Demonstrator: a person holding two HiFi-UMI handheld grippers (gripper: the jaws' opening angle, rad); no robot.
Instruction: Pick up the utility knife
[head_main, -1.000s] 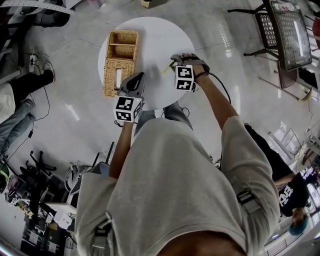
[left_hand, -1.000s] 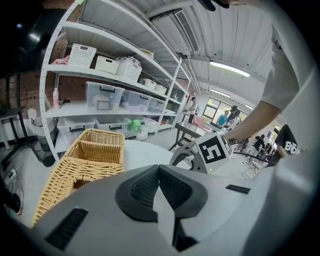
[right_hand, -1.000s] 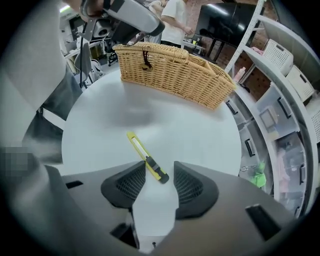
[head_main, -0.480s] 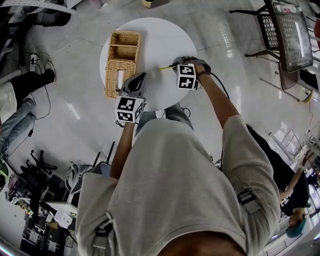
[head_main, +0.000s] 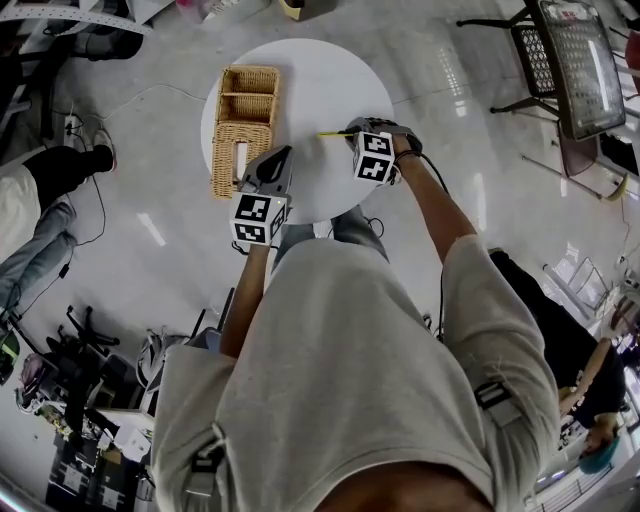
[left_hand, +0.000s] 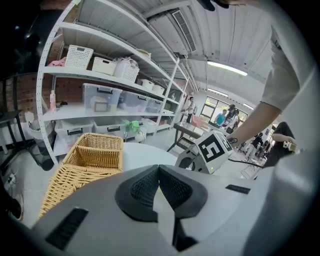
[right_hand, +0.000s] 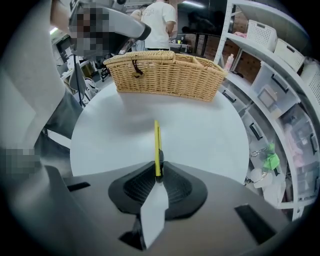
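The round white table (head_main: 335, 85) bears the wicker basket (head_main: 243, 125) just ahead of the left gripper (left_hand: 158, 171), pressed together on nothing and parked aside, while the right gripper (right_hand: 158, 176), its jaws just closing, pinches the yellow utility knife (right_hand: 157, 142) by its near end for lifting.

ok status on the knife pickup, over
Right gripper has just been closing, now shut on utility knife. Left gripper shut, empty. Wicker basket apart across table, nothing blocking.

utility knife (right_hand: 157, 142) | slim, yellow | one end pinched in right claw (right_hand: 158, 172)
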